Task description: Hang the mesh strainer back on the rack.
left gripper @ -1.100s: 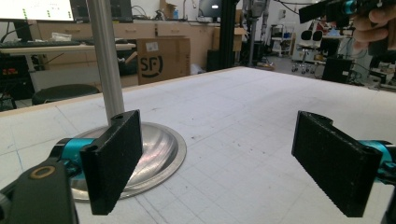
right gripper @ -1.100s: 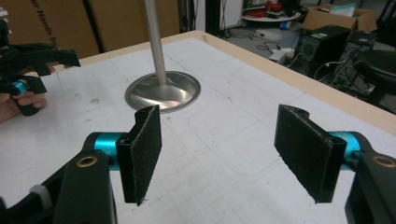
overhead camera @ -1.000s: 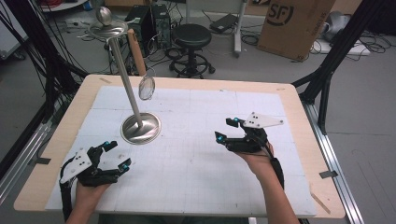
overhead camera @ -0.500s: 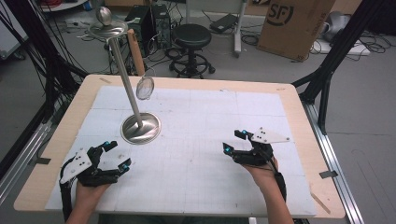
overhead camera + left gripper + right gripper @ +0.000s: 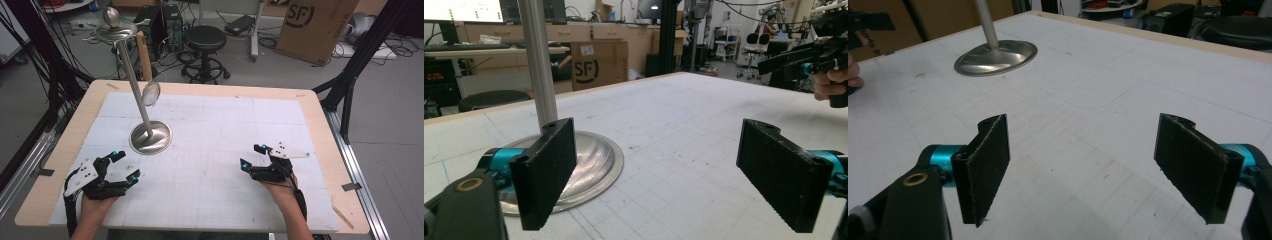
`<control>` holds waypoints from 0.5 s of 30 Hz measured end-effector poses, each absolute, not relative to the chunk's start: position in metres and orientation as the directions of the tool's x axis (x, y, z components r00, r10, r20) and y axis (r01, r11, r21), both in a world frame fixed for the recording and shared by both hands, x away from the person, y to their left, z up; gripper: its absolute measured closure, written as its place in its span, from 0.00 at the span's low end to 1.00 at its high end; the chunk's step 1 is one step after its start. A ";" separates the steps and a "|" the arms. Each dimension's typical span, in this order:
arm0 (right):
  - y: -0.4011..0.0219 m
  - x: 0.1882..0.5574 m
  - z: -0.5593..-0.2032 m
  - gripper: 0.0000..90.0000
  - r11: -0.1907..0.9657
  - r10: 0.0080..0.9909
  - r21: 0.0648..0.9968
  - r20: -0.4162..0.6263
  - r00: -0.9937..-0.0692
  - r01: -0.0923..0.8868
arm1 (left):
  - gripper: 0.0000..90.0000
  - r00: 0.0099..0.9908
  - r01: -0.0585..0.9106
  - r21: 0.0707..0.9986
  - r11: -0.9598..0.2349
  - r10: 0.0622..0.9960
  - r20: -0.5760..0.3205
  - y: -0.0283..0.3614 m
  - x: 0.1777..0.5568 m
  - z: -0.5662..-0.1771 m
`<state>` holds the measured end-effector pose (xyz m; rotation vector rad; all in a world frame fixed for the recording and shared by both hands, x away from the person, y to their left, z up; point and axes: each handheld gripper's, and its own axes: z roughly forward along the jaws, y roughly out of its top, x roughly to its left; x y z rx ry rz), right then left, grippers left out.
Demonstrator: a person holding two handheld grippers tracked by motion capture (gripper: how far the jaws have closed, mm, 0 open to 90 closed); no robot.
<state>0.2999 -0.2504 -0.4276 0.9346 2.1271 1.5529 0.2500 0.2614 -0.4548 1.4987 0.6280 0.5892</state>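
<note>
The right claw (image 5: 1083, 170) stands wide apart at the bottom of the frame, having just opened, nothing between its pads. White tabletop (image 5: 1128, 80) beyond; the stand (image 5: 996, 56) at upper left. At the left edge, perhaps a hand (image 5: 854, 75).

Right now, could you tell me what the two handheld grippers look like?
Both are black. The left gripper and right gripper each have two flat, rectangular black jaws with rough pads, mounted on teal fittings. A pale grey three-cornered plate sits on top of each, and a black cable trails back along the forearm. No sleeves are visible.
</note>
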 end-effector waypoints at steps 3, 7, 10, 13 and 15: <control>-0.248 0.300 -0.429 0.23 0.198 0.675 0.931 0.098 -0.731 0.307 | 0.19 0.711 0.034 0.999 0.002 0.703 -0.025 0.262 0.251 -0.455; -0.248 0.301 -0.430 0.23 0.203 0.674 0.928 0.100 -0.732 0.314 | 0.19 0.711 0.032 0.999 -0.001 0.703 -0.022 0.262 0.251 -0.455; -0.249 0.301 -0.430 0.23 0.196 0.676 0.929 0.104 -0.730 0.314 | 0.19 0.712 0.032 0.999 -0.004 0.702 -0.021 0.262 0.250 -0.455; -0.251 0.301 -0.430 0.23 0.190 0.680 0.930 0.107 -0.726 0.314 | 0.19 0.712 0.030 1.000 -0.003 0.701 -0.019 0.262 0.250 -0.455; -0.251 0.301 -0.430 0.23 0.195 0.681 0.929 0.104 -0.725 0.316 | 0.19 0.714 0.027 1.000 -0.005 0.700 -0.016 0.261 0.250 -0.455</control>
